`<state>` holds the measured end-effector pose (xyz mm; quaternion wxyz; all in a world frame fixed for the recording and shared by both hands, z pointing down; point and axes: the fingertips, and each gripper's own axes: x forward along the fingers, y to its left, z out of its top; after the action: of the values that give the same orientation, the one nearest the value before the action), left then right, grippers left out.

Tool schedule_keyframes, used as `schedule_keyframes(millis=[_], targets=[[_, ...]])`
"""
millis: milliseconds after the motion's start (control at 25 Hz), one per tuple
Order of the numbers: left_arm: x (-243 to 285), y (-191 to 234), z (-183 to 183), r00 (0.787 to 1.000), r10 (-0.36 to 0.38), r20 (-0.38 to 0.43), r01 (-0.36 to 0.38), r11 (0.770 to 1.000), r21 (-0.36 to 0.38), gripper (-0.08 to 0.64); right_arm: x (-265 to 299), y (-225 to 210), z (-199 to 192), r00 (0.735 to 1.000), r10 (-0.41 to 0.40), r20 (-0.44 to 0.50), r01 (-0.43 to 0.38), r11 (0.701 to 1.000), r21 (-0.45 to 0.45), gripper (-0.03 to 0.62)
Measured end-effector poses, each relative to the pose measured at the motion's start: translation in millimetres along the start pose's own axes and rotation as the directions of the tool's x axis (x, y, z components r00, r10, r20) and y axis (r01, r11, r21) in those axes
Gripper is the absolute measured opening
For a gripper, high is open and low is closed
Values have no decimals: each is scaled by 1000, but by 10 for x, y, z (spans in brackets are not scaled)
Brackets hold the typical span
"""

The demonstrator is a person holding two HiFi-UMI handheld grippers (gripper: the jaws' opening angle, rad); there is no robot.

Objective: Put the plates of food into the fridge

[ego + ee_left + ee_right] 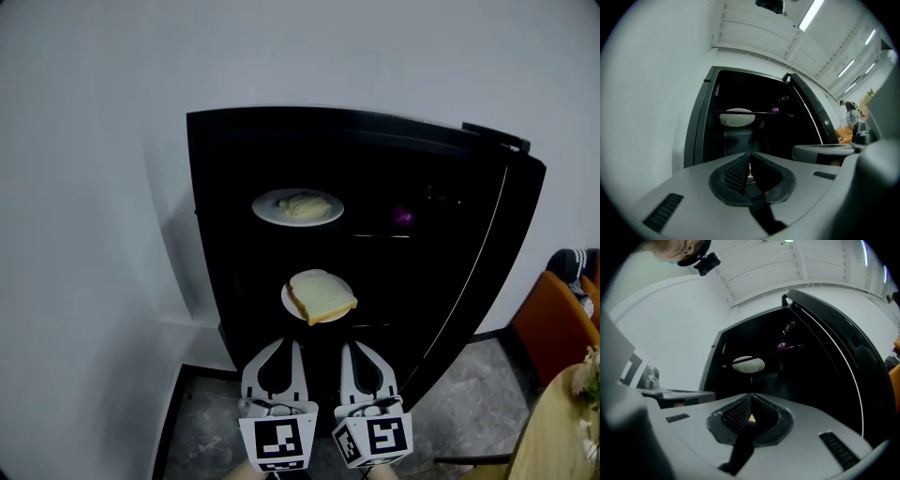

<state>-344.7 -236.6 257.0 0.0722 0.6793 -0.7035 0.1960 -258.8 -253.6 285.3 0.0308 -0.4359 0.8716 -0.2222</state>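
An open black fridge [234,187] holds two white plates. The upper plate [298,206] carries pale food and rests on a shelf; both gripper views show that plate from below [737,117] [748,364]. The lower plate [319,297] bears a slice of bread and sits deeper down in the fridge. My left gripper [292,345] [750,164] and right gripper [350,347] [751,401] hang side by side just below and in front of the bread plate. Both are shut with nothing held. A sliver of yellow bread [749,417] shows behind the closed jaws.
The fridge door [497,253] stands swung open on the right. A small purple item [402,216] lies on the upper shelf to the right of the top plate. An orange chair [553,323] and a wooden table edge [562,431] are at the lower right. White wall lies to the left.
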Motion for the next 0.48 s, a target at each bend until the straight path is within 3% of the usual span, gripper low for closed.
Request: schedule_keyframes(millis=[280,480], targets=[[313,160,868,999,25,-36,-25,1000,7,11,419,85,725,998,-21,-56,24,998,59,12],[362,347,1531,997,19,-76,-22,999,-45,11,607,237,1462,998,-9,-64,14,997,75,12]])
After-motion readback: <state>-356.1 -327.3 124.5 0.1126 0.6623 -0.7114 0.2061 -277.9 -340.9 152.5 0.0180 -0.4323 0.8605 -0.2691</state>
